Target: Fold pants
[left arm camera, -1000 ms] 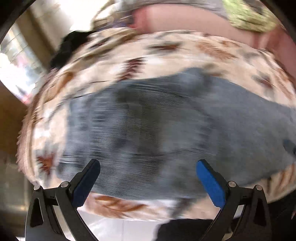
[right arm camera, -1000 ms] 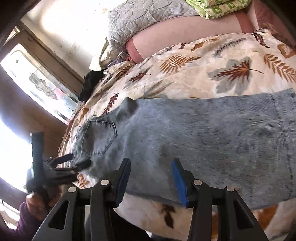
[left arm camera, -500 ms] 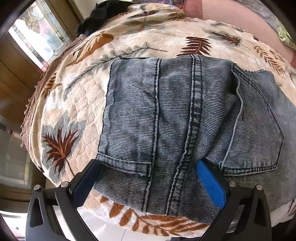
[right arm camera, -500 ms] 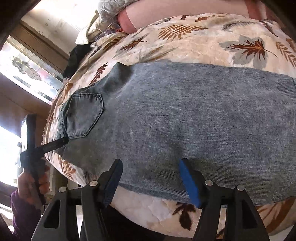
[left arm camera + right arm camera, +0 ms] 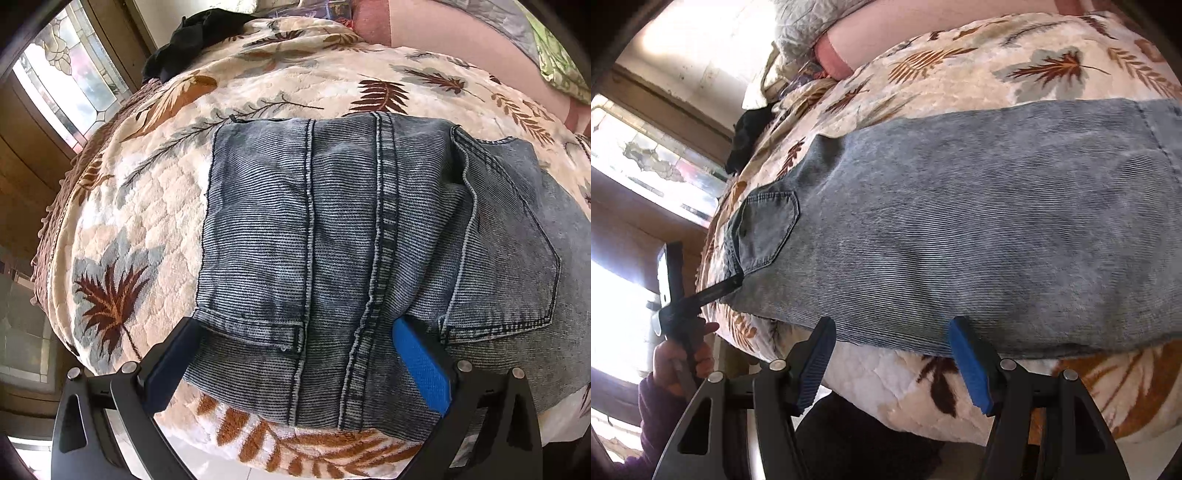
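Grey-blue denim pants (image 5: pixel 332 236) lie flat on a bed, folded lengthwise, waistband at the left, back pocket (image 5: pixel 509 258) facing up. My left gripper (image 5: pixel 299 328) is open, its fingers straddling the waistband's near edge, one fingertip (image 5: pixel 184 332) at the corner. In the right wrist view the pants (image 5: pixel 960 229) stretch across the bed, and the left gripper (image 5: pixel 716 291) touches the waist end. My right gripper (image 5: pixel 892 328) is open, its fingertips at the near edge of the leg.
The bed has a cream blanket with leaf prints (image 5: pixel 147 206). A black garment (image 5: pixel 192 40) lies at the far left corner. Pillows (image 5: pixel 923 29) lie at the head. A window (image 5: pixel 66 74) is to the left. The floor (image 5: pixel 207 461) lies below the bed edge.
The left gripper swung onto the waistband and closed in on its near edge. The right gripper opened wider and moved closer to the leg's near edge.
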